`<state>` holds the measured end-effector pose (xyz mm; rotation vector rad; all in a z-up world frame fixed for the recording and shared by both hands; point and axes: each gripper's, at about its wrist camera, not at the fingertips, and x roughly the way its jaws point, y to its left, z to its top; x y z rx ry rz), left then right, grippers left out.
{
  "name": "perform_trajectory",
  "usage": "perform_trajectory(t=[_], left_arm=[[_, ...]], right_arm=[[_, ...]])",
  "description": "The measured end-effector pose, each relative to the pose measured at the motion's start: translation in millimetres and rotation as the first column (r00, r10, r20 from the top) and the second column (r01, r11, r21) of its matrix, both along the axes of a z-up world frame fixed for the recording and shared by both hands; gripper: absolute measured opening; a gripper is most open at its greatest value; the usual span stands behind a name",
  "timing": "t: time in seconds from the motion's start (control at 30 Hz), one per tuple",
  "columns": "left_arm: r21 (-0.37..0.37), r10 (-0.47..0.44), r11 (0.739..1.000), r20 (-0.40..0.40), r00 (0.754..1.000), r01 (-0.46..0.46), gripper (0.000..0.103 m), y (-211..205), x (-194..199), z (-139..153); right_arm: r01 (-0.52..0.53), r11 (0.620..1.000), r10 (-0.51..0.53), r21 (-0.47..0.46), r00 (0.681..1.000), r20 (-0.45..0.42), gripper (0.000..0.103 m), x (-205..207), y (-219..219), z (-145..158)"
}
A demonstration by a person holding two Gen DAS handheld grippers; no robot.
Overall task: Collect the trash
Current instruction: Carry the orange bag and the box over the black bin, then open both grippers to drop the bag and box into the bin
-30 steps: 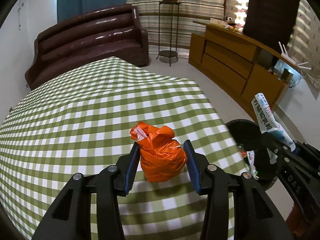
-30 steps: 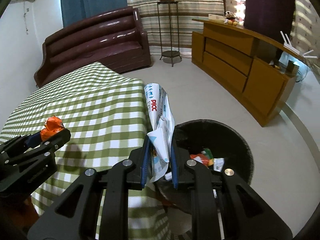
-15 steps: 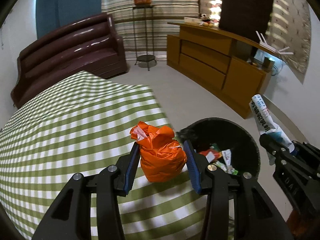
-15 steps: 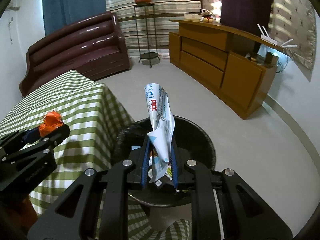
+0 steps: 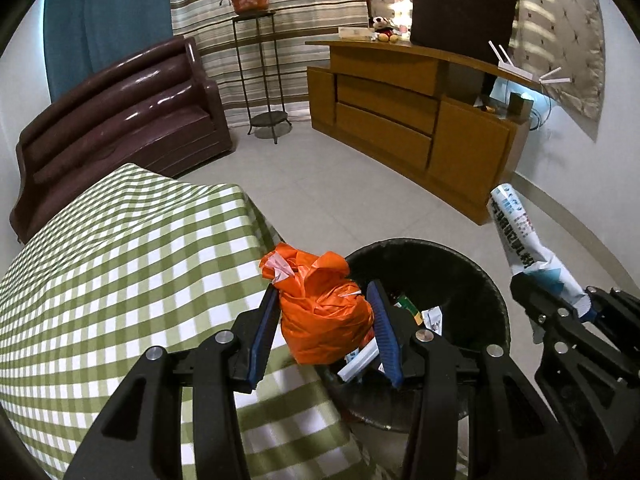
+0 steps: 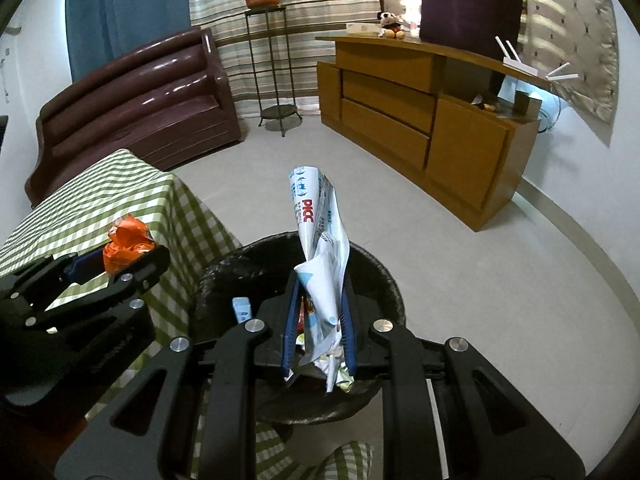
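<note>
Both loads held at the bin, drop pending.

The orange bag [image 5: 324,312] is clamped in the left gripper [image 5: 322,332] at the near rim of the black bin [image 5: 472,276], half over the checked tablecloth [image 5: 120,264]; it should be carried fully past the rim before release. The printed wrapper [image 6: 320,256] is pinched in the right gripper [image 6: 318,328], already above the bin's opening, where litter is seen inside. The table edge beside the bin is the only obstruction; sofa [image 5: 120,108] and cabinet [image 5: 404,120] are well beyond the bin.
</note>
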<state>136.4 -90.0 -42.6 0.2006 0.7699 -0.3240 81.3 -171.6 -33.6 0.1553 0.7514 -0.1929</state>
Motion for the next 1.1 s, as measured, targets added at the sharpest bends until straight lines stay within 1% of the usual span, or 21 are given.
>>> perform_trajectory(t=[0.13,0.17,0.2,0.23,0.3,0.33,0.4,0.47,0.6,0.73,0.8,0.93,1.03,1.1], left_arm=[[0.011,0.003,1.0,0.001,1.0,-0.003,0.046,-6.4,3.7,-4.2],[0.012,0.003,1.0,0.0,1.0,-0.003,0.049,-7.0,4.2,-4.6],[0.013,0.003,1.0,-0.001,1.0,-0.003,0.054,-7.5,5.1,-5.1],[0.014,0.004,1.0,0.0,1.0,-0.004,0.056,-6.6,6.0,-5.0],[0.015,0.0,1.0,0.0,1.0,0.0,0.058,-7.3,6.6,-5.0],[0.017,0.0,1.0,0.0,1.0,0.0,0.059,-7.4,7.0,-5.3],[0.017,0.002,1.0,0.0,1.0,-0.002,0.064,-7.2,8.0,-6.1],[0.016,0.005,1.0,-0.001,1.0,-0.005,0.065,-5.9,8.8,-5.9],[0.012,0.01,1.0,0.001,1.0,-0.01,0.066,-7.4,8.2,-4.3],[0.004,0.016,1.0,0.004,1.0,-0.016,0.066,-7.7,4.8,-1.9],[0.001,0.017,1.0,0.006,1.0,-0.017,0.066,-5.8,2.3,0.1],[-0.006,0.024,1.0,0.019,1.0,-0.024,0.069,1.1,-3.9,4.4],[-0.016,0.035,0.999,0.025,0.999,-0.034,0.069,7.4,-9.3,9.1],[-0.022,0.041,0.999,0.03,0.999,-0.041,0.07,12.4,-14.0,12.5]], right_arm=[[0.017,1.0,-0.017,0.003,1.0,-0.001,0.019,4.0,-4.6,-4.3],[0.019,1.0,-0.019,0.004,1.0,-0.003,0.019,5.2,-7.1,-6.2],[0.021,1.0,-0.021,0.007,1.0,-0.008,0.019,6.9,-8.0,-8.1],[0.024,1.0,-0.024,0.009,1.0,-0.01,0.021,8.5,-9.1,-9.1],[0.033,0.999,-0.032,0.012,0.999,-0.01,0.029,9.5,-10.9,-11.2],[0.035,0.999,-0.035,0.011,0.999,-0.01,0.03,9.5,-11.4,-11.8],[0.042,0.999,-0.042,0.012,0.999,-0.01,0.033,8.8,-12.5,-12.5],[0.048,0.999,-0.048,0.012,0.999,-0.008,0.034,7.9,-13.3,-12.2],[0.061,0.998,-0.061,0.011,0.998,0.0,0.041,6.2,-15.9,-9.8],[0.07,0.998,-0.07,0.008,0.998,0.01,0.045,4.5,-16.2,-6.6],[0.071,0.997,-0.071,0.001,0.997,0.017,0.049,2.9,-14.4,-4.5],[0.076,0.997,-0.076,-0.007,0.997,0.03,0.051,-4.0,-11.8,0.3],[0.077,0.997,-0.077,-0.015,0.996,0.043,0.056,-11.5,-11.4,5.9],[0.078,0.997,-0.077,-0.019,0.996,0.049,0.057,-15.6,-10.1,9.4]])
